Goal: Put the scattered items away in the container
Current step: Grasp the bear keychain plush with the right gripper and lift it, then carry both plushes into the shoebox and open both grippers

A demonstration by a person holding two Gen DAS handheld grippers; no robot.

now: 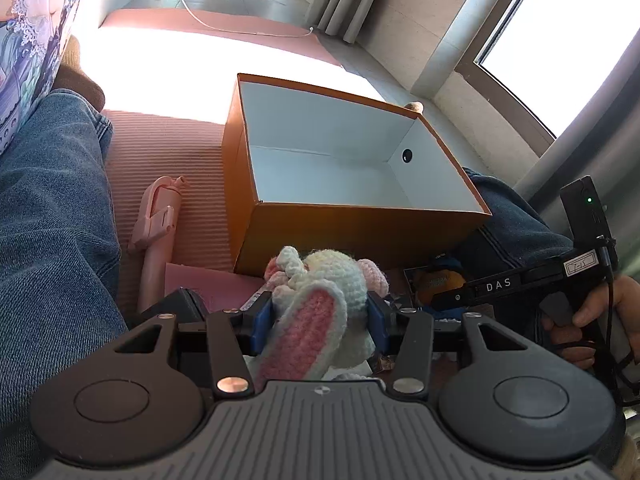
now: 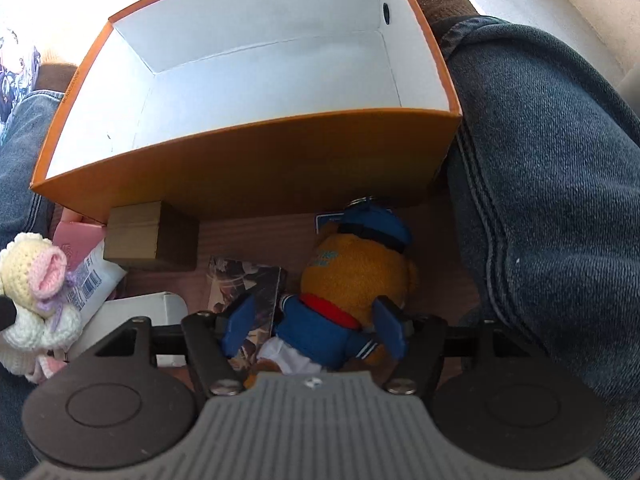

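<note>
gripping the crochet bunny (image 1: 320, 300) just before the orange box (image 1: 360, 232), my left gripper (image 1: 320, 320) clamps it; only the right view shows my right gripper (image 2: 316, 320) spread around the bear plush (image 2: 352, 276).

1. My left gripper (image 1: 320, 322) tilts downward, its blue pads (image 1: 262, 326) pressed against both sides of the crocheted bunny (image 1: 320, 300), which sits clamped between them.
2. My right gripper (image 2: 316, 320) points steeply down, with its jaws spread apart.
3. Its blue pads (image 2: 390, 326) stand on either side of the plush bear (image 2: 352, 280), clear of it on the left; I can't tell whether the right one touches.
4. My right hand (image 1: 588, 320) wraps around its gripper's handle, fingers curled on the grip.
5. My legs (image 2: 540, 160) in jeans lie on either side.
</note>
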